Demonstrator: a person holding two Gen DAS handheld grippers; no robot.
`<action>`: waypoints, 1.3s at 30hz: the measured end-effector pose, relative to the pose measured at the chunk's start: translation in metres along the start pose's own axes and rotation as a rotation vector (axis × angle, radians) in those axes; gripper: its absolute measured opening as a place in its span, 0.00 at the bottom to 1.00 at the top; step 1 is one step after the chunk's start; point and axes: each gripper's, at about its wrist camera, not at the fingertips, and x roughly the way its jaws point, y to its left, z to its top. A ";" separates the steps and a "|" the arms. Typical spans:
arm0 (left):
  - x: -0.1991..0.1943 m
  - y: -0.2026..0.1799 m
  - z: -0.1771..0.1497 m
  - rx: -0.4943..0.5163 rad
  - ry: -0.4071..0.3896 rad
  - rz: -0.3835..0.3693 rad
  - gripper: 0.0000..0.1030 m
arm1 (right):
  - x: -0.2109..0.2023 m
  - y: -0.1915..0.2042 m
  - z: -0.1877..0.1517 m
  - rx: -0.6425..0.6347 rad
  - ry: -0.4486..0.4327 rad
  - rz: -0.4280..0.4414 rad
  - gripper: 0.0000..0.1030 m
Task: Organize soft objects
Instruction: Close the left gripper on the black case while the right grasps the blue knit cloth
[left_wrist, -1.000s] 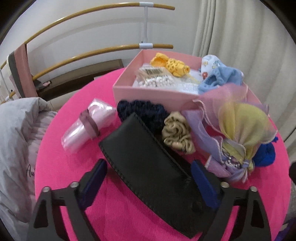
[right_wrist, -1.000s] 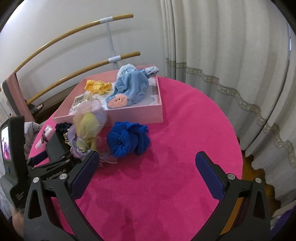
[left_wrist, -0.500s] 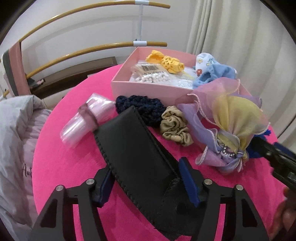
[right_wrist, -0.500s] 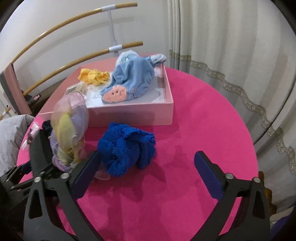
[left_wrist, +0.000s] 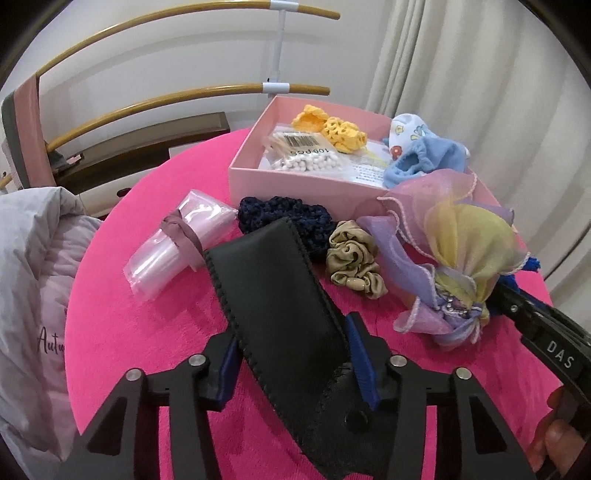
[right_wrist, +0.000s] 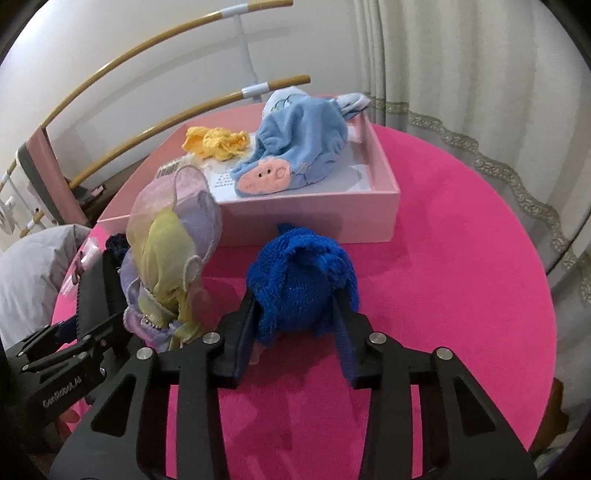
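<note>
Grasp step: 2 grippers just closing, left gripper clamping black pouch, right gripper clamping blue knit; next, lift toward pink box ahead.

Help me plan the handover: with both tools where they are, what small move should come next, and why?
Probably lift the blue knit bundle toward the pink box: the right tool has just closed on it, and the box's near corner looks free. The left tool already clamps the black pouch.

Likely a home bedroom – pleated curtains, grey bedding, pink-clothed table
</note>
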 end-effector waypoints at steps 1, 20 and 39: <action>-0.002 0.000 0.000 0.002 -0.003 -0.002 0.45 | -0.004 -0.003 -0.002 0.008 -0.006 0.000 0.33; -0.069 -0.001 -0.013 0.031 -0.084 -0.034 0.38 | -0.077 -0.012 -0.014 0.042 -0.109 -0.026 0.33; -0.153 -0.011 0.025 0.100 -0.264 -0.041 0.39 | -0.133 0.029 0.032 -0.057 -0.251 0.036 0.33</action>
